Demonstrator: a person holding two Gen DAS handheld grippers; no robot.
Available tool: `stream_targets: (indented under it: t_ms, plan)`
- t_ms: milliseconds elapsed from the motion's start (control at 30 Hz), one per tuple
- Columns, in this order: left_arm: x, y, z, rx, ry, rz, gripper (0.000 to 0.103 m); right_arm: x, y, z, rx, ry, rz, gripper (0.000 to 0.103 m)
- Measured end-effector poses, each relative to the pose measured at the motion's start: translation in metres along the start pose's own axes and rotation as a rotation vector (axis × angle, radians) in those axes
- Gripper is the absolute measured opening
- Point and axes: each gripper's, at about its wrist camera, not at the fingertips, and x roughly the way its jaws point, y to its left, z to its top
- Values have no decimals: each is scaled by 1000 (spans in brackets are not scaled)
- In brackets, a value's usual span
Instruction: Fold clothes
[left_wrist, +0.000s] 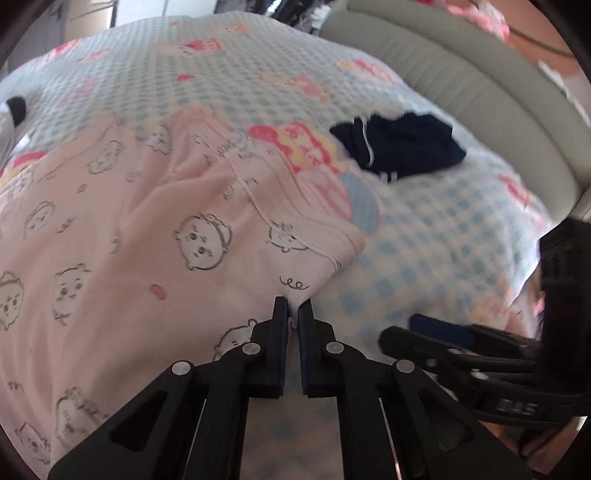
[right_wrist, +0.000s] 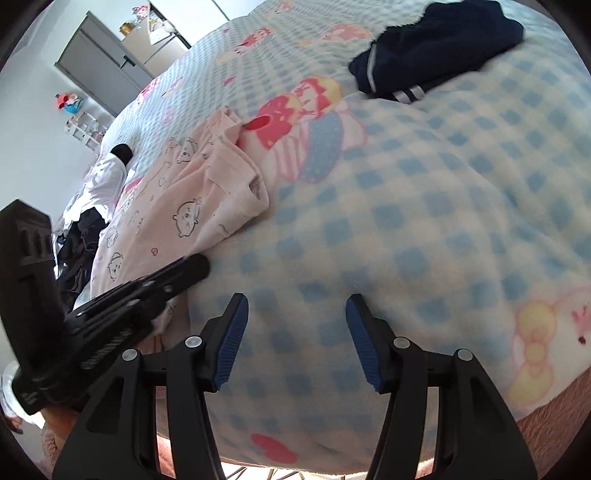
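Left claw (left_wrist: 293, 308) is pinching the near corner of the pink printed garment (left_wrist: 122, 229), which lies spread on the checked bedspread (left_wrist: 436, 236). Right claw (right_wrist: 296, 306) stands spread and empty over bare blanket just beside it. Judging by this, a fold is starting; the right claw likely needs its own hold on the near edge. Only the right view shows the white and dark clothes heap (right_wrist: 92, 206); both show the navy shorts (left_wrist: 402, 146)
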Motion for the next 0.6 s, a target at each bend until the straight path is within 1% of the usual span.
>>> stream_targets:
  t_ms: [67,133,267,367,433,467,533,600]
  plan:
    - [-39,24,2,-83,-88,-9,3,5,16,9,-53,0,16,58]
    - [-71,56,2,-169,-162,4,3,11,33,18,-99,5,32,58]
    - [-120,122,2,-272,-272,118,3,29,66,33,-150,23,38,58]
    - [-138,173,-2,-361,-309,175,3,43,90,42,-183,35,38,58]
    - [-144,202,-5,-421,-324,190,3,51,105,48,-213,42,45,58]
    - [-147,213,-6,-447,-332,197,3,58,112,50,-236,48,36,59]
    - [-154,227,-7,-462,-352,244,3,75,125,55,-285,70,2,59]
    - [-158,239,-7,-483,-361,275,3,88,131,62,-292,83,-34,59]
